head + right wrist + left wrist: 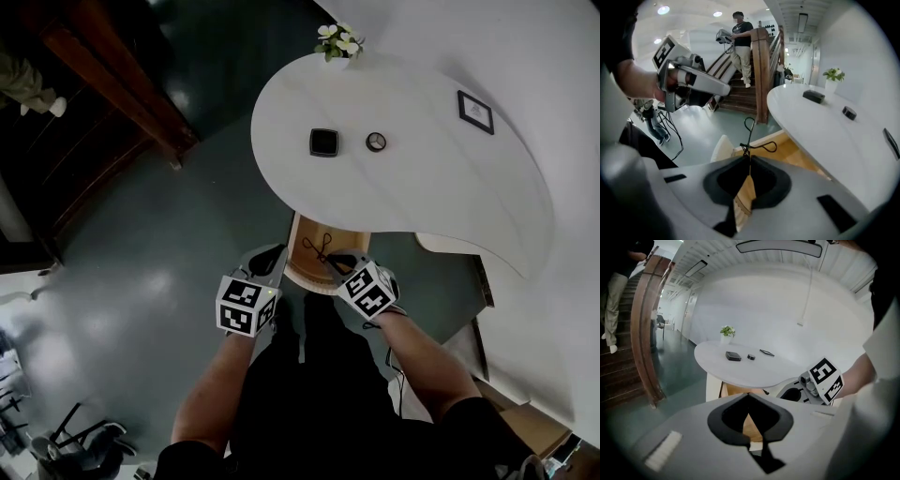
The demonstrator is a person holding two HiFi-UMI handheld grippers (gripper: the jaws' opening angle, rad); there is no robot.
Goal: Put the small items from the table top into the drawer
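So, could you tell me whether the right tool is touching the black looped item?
Touching. The right gripper view shows the right tool shut on the black looped item, with the loops sticking out beyond the jaw tips.

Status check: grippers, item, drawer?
Left gripper shut, empty. Right gripper shut on black looped item over open drawer. Square pad and ring on tabletop. Path clear.
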